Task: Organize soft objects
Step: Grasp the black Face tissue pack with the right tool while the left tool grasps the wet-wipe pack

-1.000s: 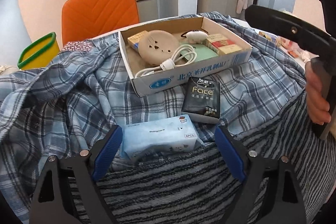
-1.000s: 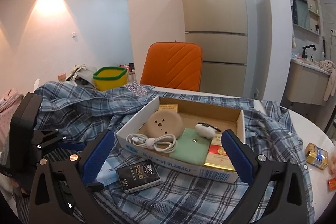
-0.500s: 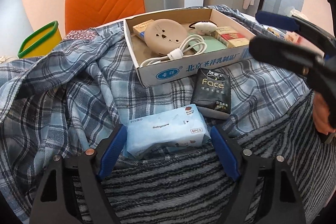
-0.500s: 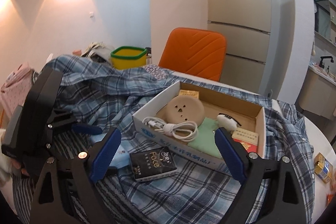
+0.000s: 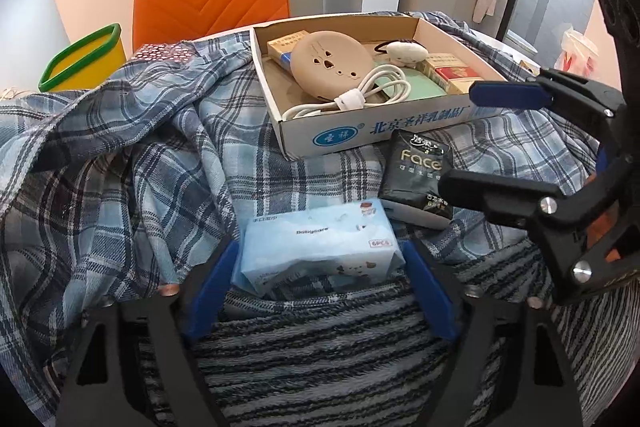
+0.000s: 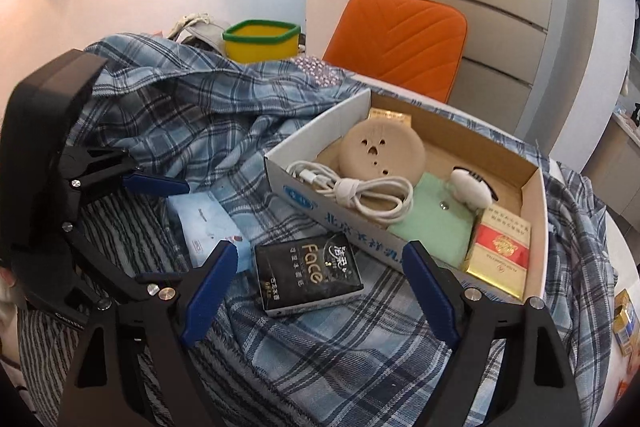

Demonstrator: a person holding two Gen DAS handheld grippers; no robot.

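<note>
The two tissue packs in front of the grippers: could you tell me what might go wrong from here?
1. The left gripper is closing around the light blue tissue pack, which lies on loose plaid cloth; it may pinch fabric too.
2. The right gripper closes over the black Face pack beside the cardboard box; a finger could catch the box.

Black hand-held gripper point(image 6: 320, 291), blue pads point(image 6: 208, 291)
</note>
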